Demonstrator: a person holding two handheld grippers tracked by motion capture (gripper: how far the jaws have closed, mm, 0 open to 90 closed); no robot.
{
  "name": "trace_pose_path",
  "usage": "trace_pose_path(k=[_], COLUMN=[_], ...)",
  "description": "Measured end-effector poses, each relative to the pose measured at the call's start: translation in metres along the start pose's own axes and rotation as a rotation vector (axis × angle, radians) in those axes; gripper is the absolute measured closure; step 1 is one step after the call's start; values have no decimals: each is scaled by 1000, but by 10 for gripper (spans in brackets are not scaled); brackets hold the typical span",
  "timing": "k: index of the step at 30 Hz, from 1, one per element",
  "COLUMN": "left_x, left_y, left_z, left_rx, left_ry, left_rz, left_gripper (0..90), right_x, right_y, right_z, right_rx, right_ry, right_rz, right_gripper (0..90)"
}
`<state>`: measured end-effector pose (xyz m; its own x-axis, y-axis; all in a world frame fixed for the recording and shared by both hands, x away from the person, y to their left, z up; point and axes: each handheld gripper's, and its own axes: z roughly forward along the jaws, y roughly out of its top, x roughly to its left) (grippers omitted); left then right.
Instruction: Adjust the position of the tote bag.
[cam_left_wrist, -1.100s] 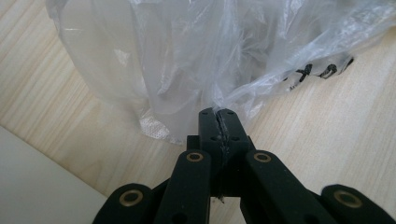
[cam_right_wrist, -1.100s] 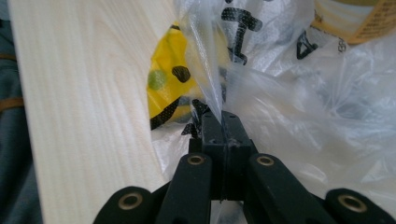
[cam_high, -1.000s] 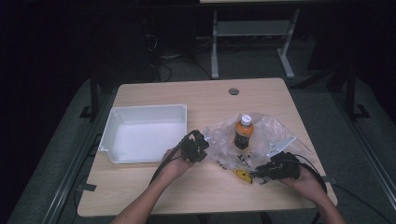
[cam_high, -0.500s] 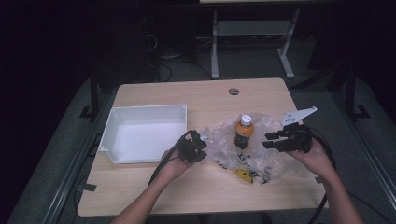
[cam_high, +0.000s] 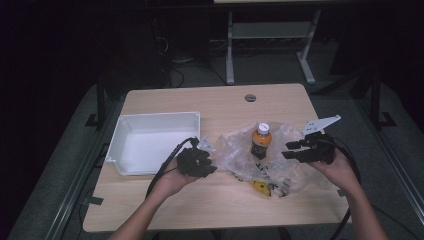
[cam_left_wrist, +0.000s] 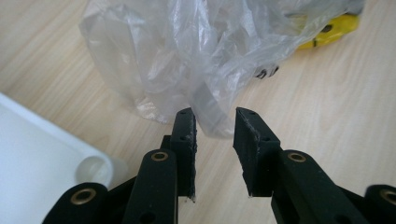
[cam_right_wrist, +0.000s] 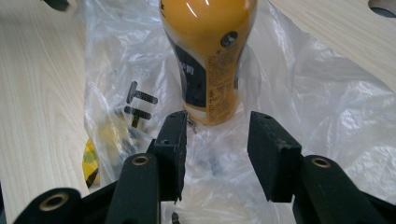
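On the wooden table (cam_high: 220, 107) beside the white bin (cam_high: 150, 142), the crumpled plastic bag (cam_high: 280, 160) lies under the upright orange bottle (cam_high: 261, 140), and with the 2 grippers, left (cam_high: 212, 164) and right (cam_high: 292, 149), both spread and holding nothing, the left's jaws having just opened off the bag's edge, a tug on the film could topple the bottle.

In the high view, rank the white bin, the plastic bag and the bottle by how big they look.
1. Plastic bag; bin looks about as big, too close to rank.
2. Bottle, by far the smallest.
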<state>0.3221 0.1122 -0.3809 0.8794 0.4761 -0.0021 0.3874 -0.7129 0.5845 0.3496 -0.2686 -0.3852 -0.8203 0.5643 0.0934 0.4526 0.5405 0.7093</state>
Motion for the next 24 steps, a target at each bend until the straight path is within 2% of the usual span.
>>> trace_pose_path(k=[4, 8, 11, 19, 24], left_x=[0, 0, 1, 6, 15], left_y=[9, 29, 45, 82, 94], left_z=[-13, -23, -24, -5, 16], left_rx=[-33, -65, -82, -99, -95], left_ry=[-5, 1, -6, -4, -9], left_rz=[5, 28, 51, 64, 46], left_gripper=[671, 665, 660, 643, 629], right_x=[-3, -8, -12, -21, -27], right_y=[-3, -3, -2, 5, 10], right_z=[-4, -6, -6, -1, 3], right_rx=[6, 1, 4, 8, -5], right_ry=[-12, -26, -34, -48, -56], right_rz=[14, 16, 22, 18, 19], right_gripper=[564, 558, 550, 540, 524])
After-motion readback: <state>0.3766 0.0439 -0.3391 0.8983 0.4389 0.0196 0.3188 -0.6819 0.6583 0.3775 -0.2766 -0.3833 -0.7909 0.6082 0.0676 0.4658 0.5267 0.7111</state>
